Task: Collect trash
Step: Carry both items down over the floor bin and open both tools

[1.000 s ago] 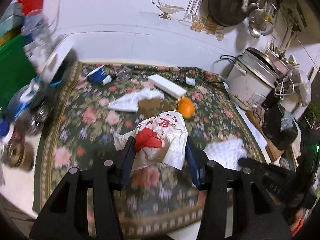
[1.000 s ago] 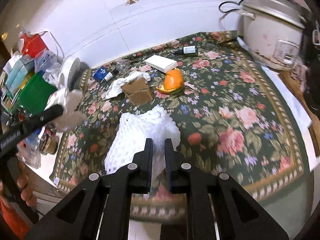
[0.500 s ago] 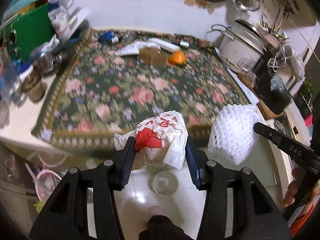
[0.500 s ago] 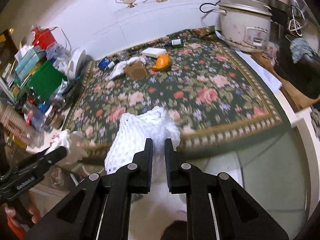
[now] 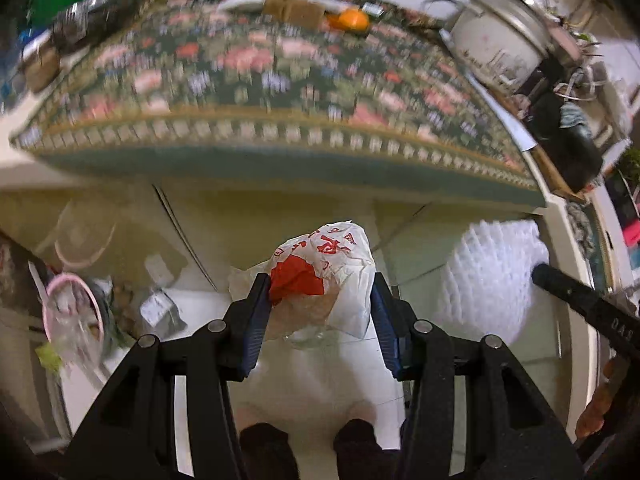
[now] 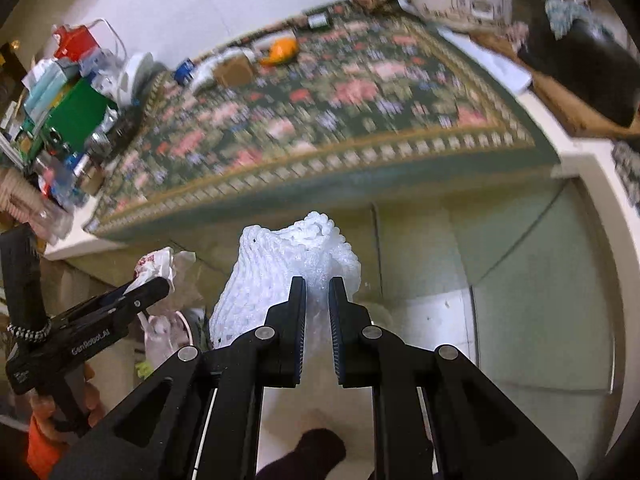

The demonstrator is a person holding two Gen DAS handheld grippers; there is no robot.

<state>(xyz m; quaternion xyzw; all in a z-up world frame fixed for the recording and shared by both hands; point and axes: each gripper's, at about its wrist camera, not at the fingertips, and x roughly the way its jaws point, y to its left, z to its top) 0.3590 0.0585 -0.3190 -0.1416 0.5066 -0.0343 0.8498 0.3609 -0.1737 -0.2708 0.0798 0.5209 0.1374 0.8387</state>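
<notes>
My left gripper (image 5: 320, 292) is shut on a crumpled white-and-red paper wrapper (image 5: 324, 260), held in the air below the table's front edge. My right gripper (image 6: 318, 284) is shut on a white foam fruit net (image 6: 288, 268), also off the table and over the pale floor. The foam net (image 5: 488, 276) shows at the right of the left wrist view, and the wrapper (image 6: 156, 264) with the left gripper at the left of the right wrist view. An orange peel (image 5: 348, 20), a brown cardboard piece (image 5: 292, 6) and white paper stay on the floral cloth (image 5: 280, 76).
A pink-rimmed bin (image 5: 72, 316) with scraps in it stands on the floor at lower left under the table. A rice cooker (image 5: 500, 40) and dark appliances sit at the table's right; a green box and bottles crowd its left. The person's dark shoes (image 5: 352, 444) show below.
Both grippers have pulled back off the table and dropped below its front edge, each carrying its piece of trash. The floor and the pink-rimmed bin have come into view.
</notes>
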